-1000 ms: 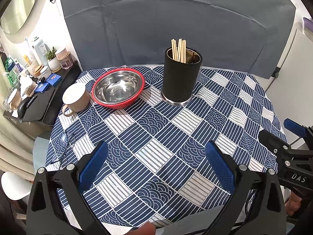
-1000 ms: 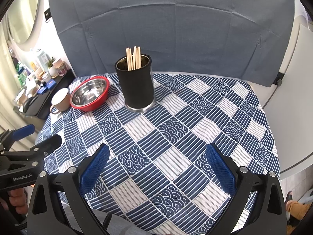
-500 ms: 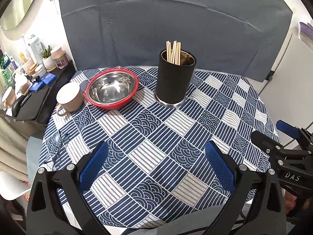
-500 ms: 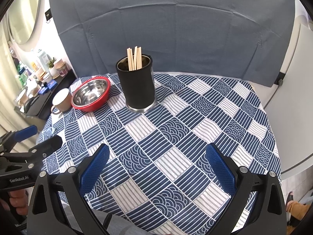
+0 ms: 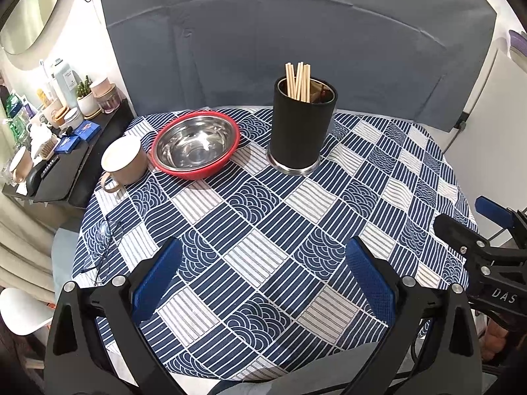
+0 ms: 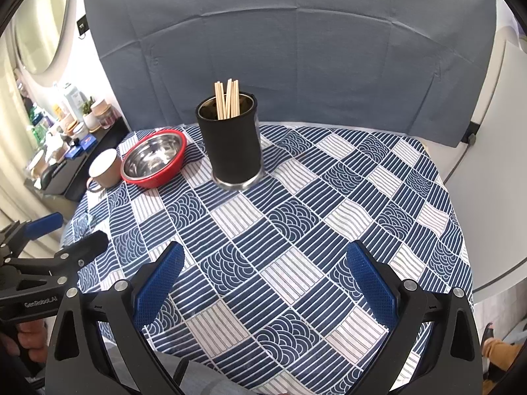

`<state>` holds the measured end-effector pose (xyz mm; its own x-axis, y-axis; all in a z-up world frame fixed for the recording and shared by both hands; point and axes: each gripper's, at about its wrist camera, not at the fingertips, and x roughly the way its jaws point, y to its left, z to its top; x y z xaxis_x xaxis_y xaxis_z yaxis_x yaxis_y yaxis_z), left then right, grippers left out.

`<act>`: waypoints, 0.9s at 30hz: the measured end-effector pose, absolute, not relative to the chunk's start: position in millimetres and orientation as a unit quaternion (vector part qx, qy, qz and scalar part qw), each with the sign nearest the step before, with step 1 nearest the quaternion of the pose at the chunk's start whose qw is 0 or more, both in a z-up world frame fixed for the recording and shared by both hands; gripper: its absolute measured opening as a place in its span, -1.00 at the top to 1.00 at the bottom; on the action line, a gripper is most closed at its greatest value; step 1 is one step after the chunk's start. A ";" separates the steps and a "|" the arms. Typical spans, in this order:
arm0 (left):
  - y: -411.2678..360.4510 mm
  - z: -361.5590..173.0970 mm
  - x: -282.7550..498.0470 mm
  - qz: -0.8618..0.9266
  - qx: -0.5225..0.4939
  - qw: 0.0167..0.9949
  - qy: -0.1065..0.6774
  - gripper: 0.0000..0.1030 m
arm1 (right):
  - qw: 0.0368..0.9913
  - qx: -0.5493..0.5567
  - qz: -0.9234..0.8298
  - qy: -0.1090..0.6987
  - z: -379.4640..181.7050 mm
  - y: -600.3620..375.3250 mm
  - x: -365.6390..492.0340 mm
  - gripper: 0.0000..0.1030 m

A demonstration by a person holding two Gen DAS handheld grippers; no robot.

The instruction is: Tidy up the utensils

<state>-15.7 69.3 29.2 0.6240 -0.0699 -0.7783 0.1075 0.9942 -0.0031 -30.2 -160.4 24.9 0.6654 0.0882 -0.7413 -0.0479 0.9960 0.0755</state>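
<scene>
A black cylindrical holder (image 5: 301, 128) (image 6: 232, 146) stands upright at the far side of the table with several wooden chopsticks (image 5: 298, 80) (image 6: 227, 98) sticking out of it. My left gripper (image 5: 263, 276) hovers open over the near table edge, nothing between its blue pads. Likewise my right gripper (image 6: 263, 276) is open and holds nothing, well short of the holder. Each gripper also shows in the other's view: the right gripper (image 5: 474, 220) at the right edge, the left gripper (image 6: 66, 233) at the left edge.
A red bowl with a steel inside (image 5: 196, 144) (image 6: 153, 158) and a beige mug (image 5: 123, 161) (image 6: 103, 169) sit left of the holder. Eyeglasses (image 5: 102, 250) lie at the table's left edge. The blue patterned tablecloth (image 5: 263, 217) covers the round table; a cluttered side shelf (image 5: 49, 131) stands left.
Both grippers stay open. The left wrist view has shifted slightly, with the holder and bowl first sliding left, then back right. The right gripper has barely moved.
</scene>
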 end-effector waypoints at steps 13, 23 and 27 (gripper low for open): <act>68.5 30.0 -17.4 -0.050 0.024 0.902 0.428 -0.88 | 0.912 0.025 0.038 0.407 24.0 -159.6 -31.1 -0.84; 68.6 28.3 -14.3 -0.037 0.029 0.899 0.435 -0.88 | 0.912 0.026 0.037 0.408 24.8 -160.4 -30.2 -0.84; 70.9 30.9 -14.1 -0.031 0.028 0.902 0.431 -0.88 | 0.912 0.026 0.038 0.408 24.4 -161.4 -29.0 -0.84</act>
<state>-14.1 70.9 30.9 0.6270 -0.0318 -0.7784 0.0793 0.9966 0.0232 -29.0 -161.4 24.4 0.6642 0.0895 -0.7422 -0.0475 0.9958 0.0777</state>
